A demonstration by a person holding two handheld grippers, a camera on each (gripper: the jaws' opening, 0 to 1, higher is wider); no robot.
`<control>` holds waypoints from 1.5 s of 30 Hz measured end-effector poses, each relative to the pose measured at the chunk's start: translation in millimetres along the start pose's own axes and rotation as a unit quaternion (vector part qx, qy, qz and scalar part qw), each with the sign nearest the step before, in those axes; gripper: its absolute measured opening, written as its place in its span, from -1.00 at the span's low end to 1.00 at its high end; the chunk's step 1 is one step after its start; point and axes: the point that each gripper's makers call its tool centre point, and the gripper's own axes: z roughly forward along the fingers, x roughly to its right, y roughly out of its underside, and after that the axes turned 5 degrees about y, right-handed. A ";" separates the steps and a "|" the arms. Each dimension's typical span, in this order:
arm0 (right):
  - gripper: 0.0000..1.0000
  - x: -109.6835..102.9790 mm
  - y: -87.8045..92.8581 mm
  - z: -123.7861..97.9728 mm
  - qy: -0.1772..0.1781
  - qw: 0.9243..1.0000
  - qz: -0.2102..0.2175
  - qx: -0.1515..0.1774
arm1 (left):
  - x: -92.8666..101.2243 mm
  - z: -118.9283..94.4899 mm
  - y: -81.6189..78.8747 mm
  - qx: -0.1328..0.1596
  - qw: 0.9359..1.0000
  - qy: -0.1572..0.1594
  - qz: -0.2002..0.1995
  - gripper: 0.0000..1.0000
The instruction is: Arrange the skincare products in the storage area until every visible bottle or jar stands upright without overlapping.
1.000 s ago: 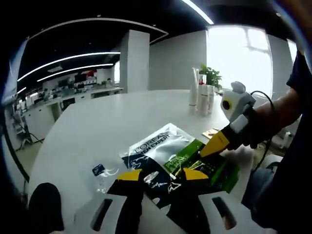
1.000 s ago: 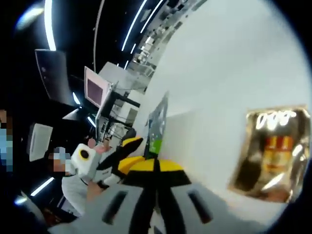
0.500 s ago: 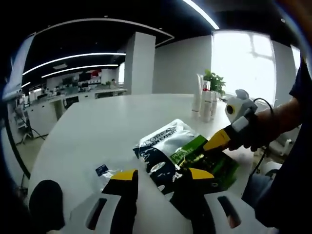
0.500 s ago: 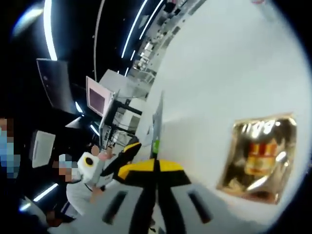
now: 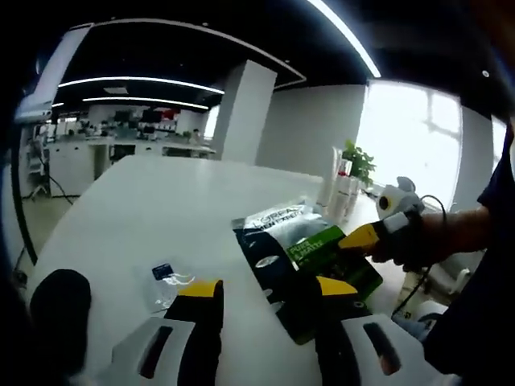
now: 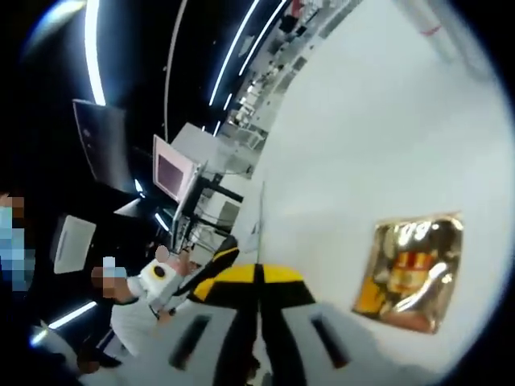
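Two flat, glossy sachets (image 5: 302, 257) lie overlapped on the white bench (image 5: 145, 201) in the left gripper view: a dark and silver one with partly readable "EXPERT" lettering, and over it a green one whose small white print is too blurred to read. The right hand-held gripper (image 5: 348, 239) reaches in from the right, held by a person's hand (image 5: 414, 241), and its yellow tips pinch the green sachet's edge. The left hand-held gripper (image 5: 264, 291) has its yellow-tipped jaws spread wide, nothing between them, just short of the sachets. A small clear packet (image 5: 166, 277) with a dark label lies near the left jaw. Farther back a few tall pale tubes (image 5: 339, 189) stand upright beside a green plant (image 5: 358, 158).

From the right gripper view, the right hand-held gripper (image 6: 257, 275) has its jaws pressed together on the thin sachet edge (image 6: 259, 217), seen end-on. A crinkled gold foil packet (image 6: 408, 269) with red markings lies flat on the bench (image 6: 362, 137), apart from the jaws. The left hand-held gripper (image 6: 211, 265) enters from the left.
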 end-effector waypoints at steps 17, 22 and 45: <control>-1.00 -24.9 -20.1 -22.7 -0.040 0.998 0.013 0.035 | 16.4 4.6 -12.3 0.044 0.994 0.055 -0.089 0.18; -1.00 -36.9 -21.6 -27.7 -0.054 0.998 0.012 0.036 | 23.6 6.9 -17.0 0.057 0.990 0.072 -0.106 0.33; -1.00 -70.1 -19.9 -40.9 -0.127 0.992 0.008 0.013 | 66.6 8.4 -40.8 0.112 0.936 0.206 -0.261 0.21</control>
